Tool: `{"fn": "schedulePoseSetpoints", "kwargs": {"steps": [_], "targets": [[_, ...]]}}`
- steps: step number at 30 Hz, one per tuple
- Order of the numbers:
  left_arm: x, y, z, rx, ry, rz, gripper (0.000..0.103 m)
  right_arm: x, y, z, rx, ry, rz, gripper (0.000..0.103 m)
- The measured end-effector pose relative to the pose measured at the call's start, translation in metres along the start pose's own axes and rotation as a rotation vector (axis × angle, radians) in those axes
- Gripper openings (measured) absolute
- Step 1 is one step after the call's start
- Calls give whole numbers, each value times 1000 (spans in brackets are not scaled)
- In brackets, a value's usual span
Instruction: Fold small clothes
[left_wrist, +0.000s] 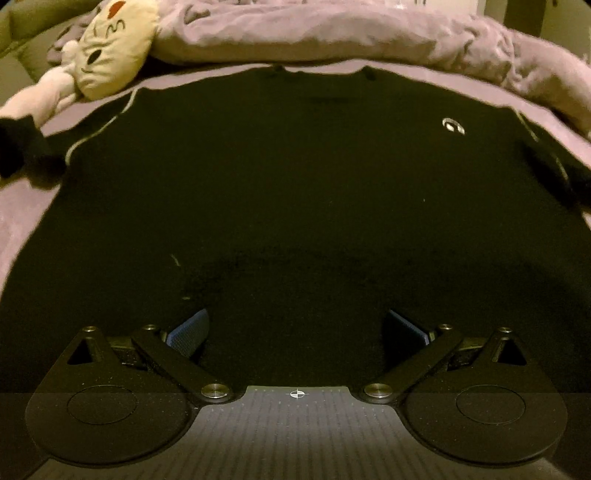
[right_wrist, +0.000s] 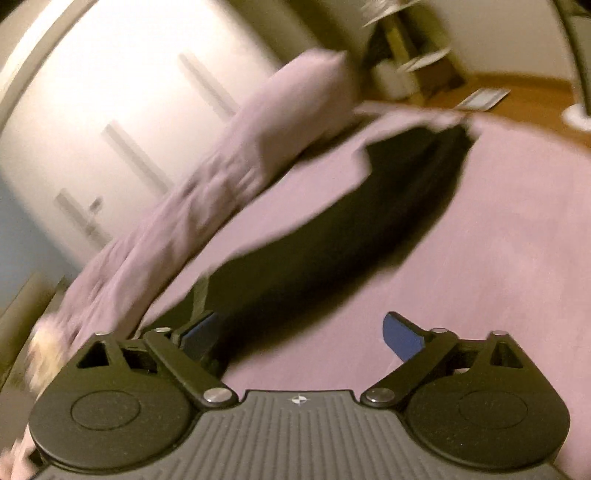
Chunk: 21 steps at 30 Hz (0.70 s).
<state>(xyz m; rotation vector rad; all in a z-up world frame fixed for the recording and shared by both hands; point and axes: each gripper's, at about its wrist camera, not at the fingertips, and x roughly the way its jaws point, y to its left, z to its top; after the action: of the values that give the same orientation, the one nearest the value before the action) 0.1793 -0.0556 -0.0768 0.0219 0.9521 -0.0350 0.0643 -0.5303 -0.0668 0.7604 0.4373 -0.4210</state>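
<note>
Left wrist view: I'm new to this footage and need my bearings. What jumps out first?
A black shirt lies spread flat on the lilac bedsheet, filling most of the view, with a small white logo on its chest. A cream cat-face plush sits at the upper left, by the rumpled duvet. The left tongs hang open over the hem.

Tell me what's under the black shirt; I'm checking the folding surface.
The black shirt lies flat on a lilac bedsheet, which shows around its edges. Whatever lies beneath its middle is covered.

One black shirt (left_wrist: 295, 177), one cat-face plush (left_wrist: 110, 51), one bunched duvet (left_wrist: 369, 33), two grippers (left_wrist: 295, 332) (right_wrist: 301, 334)
</note>
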Motion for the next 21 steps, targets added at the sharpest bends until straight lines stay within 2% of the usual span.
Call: {"fn": "schedulePoseSetpoints", "kwargs": {"steps": [4,6,7,10,12,14,15,16,21], "targets": [[0,3,-5,-1,-23,-19,103,31,-47,53,196,-68,-128,68],[0,4,-6,-1,-24,-28,103,45,-68,69,304,-91,-145,62],[-1,5,-7,-3,-22,-33,103,47,-76,73,345,-106,-153,54],[0,9,-6,-21,-16,-54,103,69,-93,79,428,-112,-144,49],[1,11,-5,-27,-13,-67,103,84,-88,78,423,-106,-135,45],[1,12,-6,-20,-15,-73,103,90,-83,78,375,-110,-152,32],[1,12,-7,-16,-20,-75,103,91,-79,77,351,-103,-162,20],[0,12,-8,-10,-26,-77,103,89,-78,79,334,-102,-176,14],[-2,15,-11,6,-46,-96,103,68,-45,90,184,-155,-214,13]]}}
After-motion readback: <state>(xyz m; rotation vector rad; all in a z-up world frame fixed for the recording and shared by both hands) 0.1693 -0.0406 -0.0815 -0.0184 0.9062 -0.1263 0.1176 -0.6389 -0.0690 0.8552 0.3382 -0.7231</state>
